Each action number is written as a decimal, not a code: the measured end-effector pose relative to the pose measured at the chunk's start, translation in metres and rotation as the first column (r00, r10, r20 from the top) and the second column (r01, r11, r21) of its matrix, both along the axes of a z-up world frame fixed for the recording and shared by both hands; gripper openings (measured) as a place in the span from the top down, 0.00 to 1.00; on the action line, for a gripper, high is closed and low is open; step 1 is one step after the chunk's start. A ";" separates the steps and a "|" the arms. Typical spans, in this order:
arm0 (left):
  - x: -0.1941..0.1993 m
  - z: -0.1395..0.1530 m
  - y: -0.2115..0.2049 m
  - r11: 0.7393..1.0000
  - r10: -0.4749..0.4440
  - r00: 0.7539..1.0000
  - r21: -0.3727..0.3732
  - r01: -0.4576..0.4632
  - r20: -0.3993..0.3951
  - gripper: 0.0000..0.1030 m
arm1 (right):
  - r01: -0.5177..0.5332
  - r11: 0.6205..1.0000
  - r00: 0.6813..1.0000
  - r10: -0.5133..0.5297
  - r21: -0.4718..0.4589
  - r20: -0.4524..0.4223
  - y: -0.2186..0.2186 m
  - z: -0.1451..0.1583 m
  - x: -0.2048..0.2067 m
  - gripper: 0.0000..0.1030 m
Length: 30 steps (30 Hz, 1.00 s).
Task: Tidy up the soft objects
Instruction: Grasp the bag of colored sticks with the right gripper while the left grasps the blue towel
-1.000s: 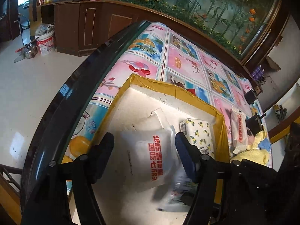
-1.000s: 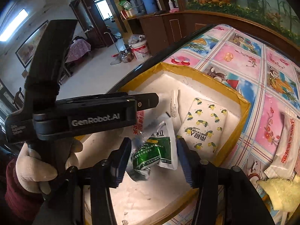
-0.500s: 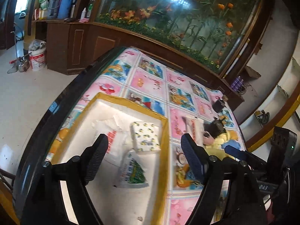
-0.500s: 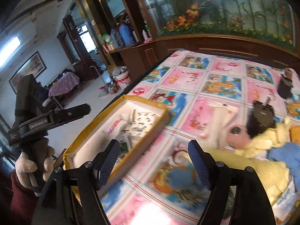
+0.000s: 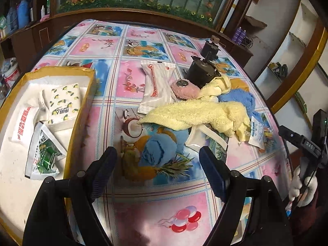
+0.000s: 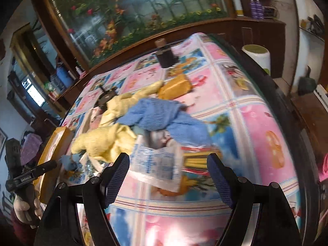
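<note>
My left gripper (image 5: 160, 170) is open and holds nothing, hovering over a small blue cloth (image 5: 158, 150) on the patterned table. To its left the yellow-rimmed foam box (image 5: 81, 110) holds a lemon-print tissue pack (image 5: 63, 101), a white pouch with red print (image 5: 22, 124) and a green packet (image 5: 45, 155). Ahead lies a heap: a yellow towel (image 5: 196, 114), a blue towel (image 5: 237, 98), a pink fuzzy item (image 5: 185, 90) and a white sachet (image 5: 155, 86). My right gripper (image 6: 168, 174) is open above a clear printed packet (image 6: 157, 168), close to the blue towel (image 6: 164, 114) and yellow towel (image 6: 104, 141).
Two dark motor-like objects (image 5: 203, 71) stand at the far side of the heap. An orange block (image 6: 176, 88) lies beyond the blue towel. A white cylinder (image 6: 256, 55) stands off the table's right edge. A gloved hand (image 6: 22, 207) holds the other gripper's handle. Dark table rim (image 6: 287, 102) curves right.
Both grippers have swung away from the foam box to the pile of towels on the right. The green packet that was between the right fingers now lies in the box.
</note>
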State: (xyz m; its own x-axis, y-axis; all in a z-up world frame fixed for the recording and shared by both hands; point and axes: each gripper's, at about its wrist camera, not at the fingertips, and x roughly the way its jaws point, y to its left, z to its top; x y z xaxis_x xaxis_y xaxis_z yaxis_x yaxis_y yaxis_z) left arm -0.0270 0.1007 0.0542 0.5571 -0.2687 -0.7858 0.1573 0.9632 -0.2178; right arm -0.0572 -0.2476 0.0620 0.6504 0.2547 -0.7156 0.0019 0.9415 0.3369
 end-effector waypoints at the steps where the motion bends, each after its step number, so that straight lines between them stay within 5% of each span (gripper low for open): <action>1: 0.002 -0.001 -0.005 1.000 -0.003 1.000 0.029 0.003 0.008 0.20 | 0.021 1.000 1.000 -0.021 0.007 -0.005 -0.011 -0.003 0.000 0.22; 4: 0.013 -0.008 -0.015 0.996 -0.012 1.000 0.091 0.011 0.012 0.20 | 0.053 0.998 0.998 -0.052 0.022 -0.024 -0.033 -0.014 0.003 0.22; 9: 0.035 -0.025 -0.023 0.995 -0.031 0.999 0.095 0.034 -0.028 0.20 | 0.041 0.999 0.998 -0.041 0.006 -0.041 -0.041 -0.027 0.013 0.22; 15: 0.041 -0.040 -0.050 0.984 -0.092 0.995 0.149 0.097 -0.041 0.20 | 0.046 0.980 0.997 -0.059 -0.196 -0.057 -0.022 -0.031 0.030 0.24; 17: 0.033 -0.036 -0.055 0.982 -0.122 0.992 0.143 0.125 -0.031 0.48 | 0.017 0.972 0.997 -0.034 -0.234 -0.070 -0.011 -0.035 0.033 0.45; 18: 0.029 -0.035 -0.056 0.980 -0.140 0.990 0.140 0.143 -0.032 0.59 | 0.001 0.967 0.997 -0.021 -0.254 -0.076 -0.006 -0.037 0.032 0.70; 19: 0.023 -0.034 -0.056 0.979 -0.152 0.988 0.134 0.156 -0.034 0.71 | -0.013 0.966 0.997 -0.009 -0.259 -0.081 -0.003 -0.039 0.031 0.71; 30: -0.046 -0.028 -0.030 0.978 -0.205 0.978 0.032 0.206 -0.025 0.71 | -0.106 0.989 0.992 0.098 -0.104 -0.078 -0.024 -0.033 -0.038 0.78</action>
